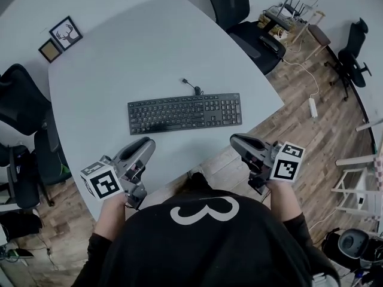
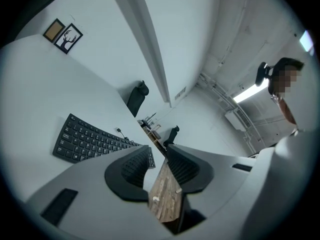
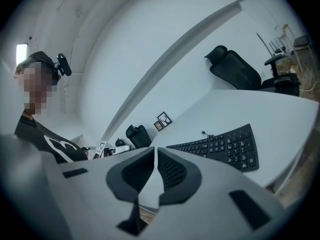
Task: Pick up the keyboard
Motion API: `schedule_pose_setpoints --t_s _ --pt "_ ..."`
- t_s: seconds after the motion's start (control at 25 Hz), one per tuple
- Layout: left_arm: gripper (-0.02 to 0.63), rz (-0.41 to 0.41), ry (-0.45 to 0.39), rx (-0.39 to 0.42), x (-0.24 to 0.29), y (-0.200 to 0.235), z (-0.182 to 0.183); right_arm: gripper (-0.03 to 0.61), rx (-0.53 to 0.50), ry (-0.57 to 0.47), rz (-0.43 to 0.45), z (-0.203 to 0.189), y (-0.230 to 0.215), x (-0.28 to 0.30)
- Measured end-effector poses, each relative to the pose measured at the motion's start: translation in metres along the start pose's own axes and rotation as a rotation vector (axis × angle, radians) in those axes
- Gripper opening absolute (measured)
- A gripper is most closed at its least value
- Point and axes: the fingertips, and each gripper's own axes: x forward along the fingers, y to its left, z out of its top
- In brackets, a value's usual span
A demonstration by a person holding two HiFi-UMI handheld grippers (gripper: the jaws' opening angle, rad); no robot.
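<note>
Desk [image 1: 119, 52]: pale, rounded, the largest item I logged. Keyboard [image 1: 184, 113]: black, lay flat at mid-desk, long side toward me. Left gripper [image 1: 143, 143]: hung at the near desk edge, near the keyboard's left end but apart from it; fingers stood slightly parted on nothing. Right gripper [image 1: 236, 140]: at the near desk edge, near the keyboard's right end, not touching; fingers closed together, empty. Cable [image 1: 191, 86]: short, at the keyboard's far side.

left claw [image 1: 142, 143] sits lower left, jaws slightly apart and empty. right claw [image 1: 235, 140] sits lower right, jaws closed together.
</note>
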Motion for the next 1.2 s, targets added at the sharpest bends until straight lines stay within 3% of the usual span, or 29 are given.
schedule_pose_setpoints --t_s 0.24,0.52,0.64,0.84,1.2 --pt "0.215 0.056 -0.027 0.002 0.025 0.023 0.019 0.015 0.011 0.021 -0.009 0.02 -0.044 0.0" --pt "0.295 0.15 -0.049 0.024 0.026 0.07 0.041 0.063 0.028 0.055 -0.061 0.037 -0.097 0.001" --pt "0.298 0.232 -0.057 0.021 0.02 0.1 0.048 0.14 0.016 0.105 -0.05 0.036 -0.111 0.008" --pt "0.298 0.36 -0.054 0.013 0.007 0.143 0.054 0.203 0.005 0.173 -0.103 0.034 -0.142 0.018" --pt "0.298 0.422 0.01 -0.027 -0.003 0.189 0.044 0.28 0.039 0.292 -0.243 0.015 -0.205 0.021"
